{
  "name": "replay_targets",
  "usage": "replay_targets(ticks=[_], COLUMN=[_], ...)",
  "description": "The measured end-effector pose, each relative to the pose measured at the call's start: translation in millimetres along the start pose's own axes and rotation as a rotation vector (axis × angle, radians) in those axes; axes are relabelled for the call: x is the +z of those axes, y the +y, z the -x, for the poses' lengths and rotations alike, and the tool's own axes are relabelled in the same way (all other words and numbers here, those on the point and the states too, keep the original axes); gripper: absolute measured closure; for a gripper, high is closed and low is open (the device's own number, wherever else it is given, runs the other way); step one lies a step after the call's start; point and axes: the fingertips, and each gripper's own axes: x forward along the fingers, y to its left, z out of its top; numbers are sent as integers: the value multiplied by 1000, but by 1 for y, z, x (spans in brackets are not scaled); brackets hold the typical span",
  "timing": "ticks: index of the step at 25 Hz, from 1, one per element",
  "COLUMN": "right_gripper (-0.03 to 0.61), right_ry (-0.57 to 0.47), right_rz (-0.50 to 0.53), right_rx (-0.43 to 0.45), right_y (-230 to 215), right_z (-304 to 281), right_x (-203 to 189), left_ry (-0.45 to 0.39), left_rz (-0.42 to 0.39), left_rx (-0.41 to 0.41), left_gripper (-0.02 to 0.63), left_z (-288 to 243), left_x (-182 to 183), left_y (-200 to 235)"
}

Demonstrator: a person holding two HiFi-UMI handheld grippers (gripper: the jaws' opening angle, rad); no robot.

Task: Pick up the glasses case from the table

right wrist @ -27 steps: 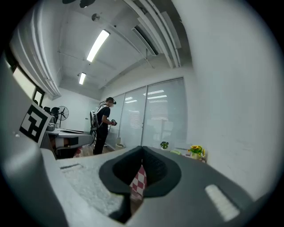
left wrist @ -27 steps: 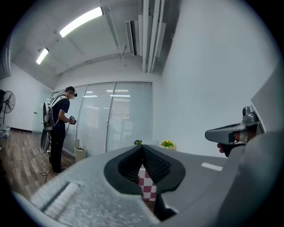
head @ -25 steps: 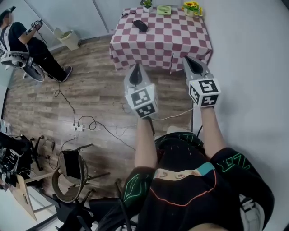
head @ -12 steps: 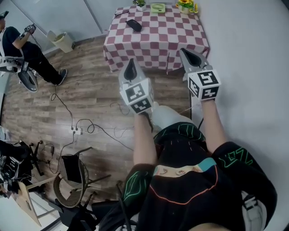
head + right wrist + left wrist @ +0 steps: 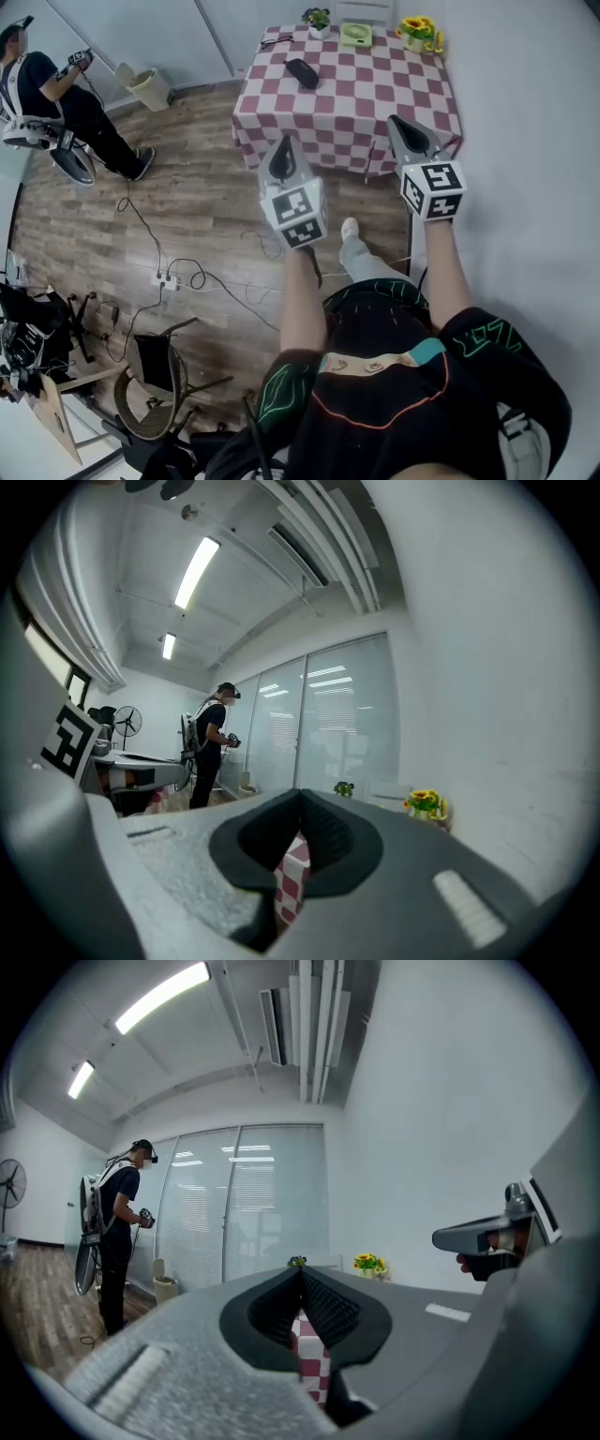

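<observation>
The black glasses case lies on the far left part of the red-and-white checked table, seen in the head view. Both grippers are held level out in front, short of the table's near edge and well short of the case. My left gripper is shut with nothing in it; its pads meet in the left gripper view. My right gripper is also shut and empty. The case is hidden behind the jaws in both gripper views; only a strip of checked cloth shows.
A small plant, a green dish and yellow flowers stand along the table's far edge. A white wall runs on the right. A person and a bin are at the far left. Cables lie on the wooden floor.
The wearer has stepped toward the table, a leg and shoe now showing between the arms. Both grippers have come forward with the step and stay shut.
</observation>
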Motion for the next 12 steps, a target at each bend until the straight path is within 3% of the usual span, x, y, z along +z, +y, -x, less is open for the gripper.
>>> replay_targets(ticks=[4, 12], right_gripper=[575, 575], right_ry=[42, 100], right_rz=[-3, -49], right_rx=[-34, 14], right_y=[-37, -72], right_z=[-36, -118], right_x=[-13, -38], left_ry=[36, 159], left_rz=[-67, -26], left_rx=[-32, -2], left_gripper=[604, 604], left_z=[-45, -132], left_x=[-5, -35], left_y=[-16, -8])
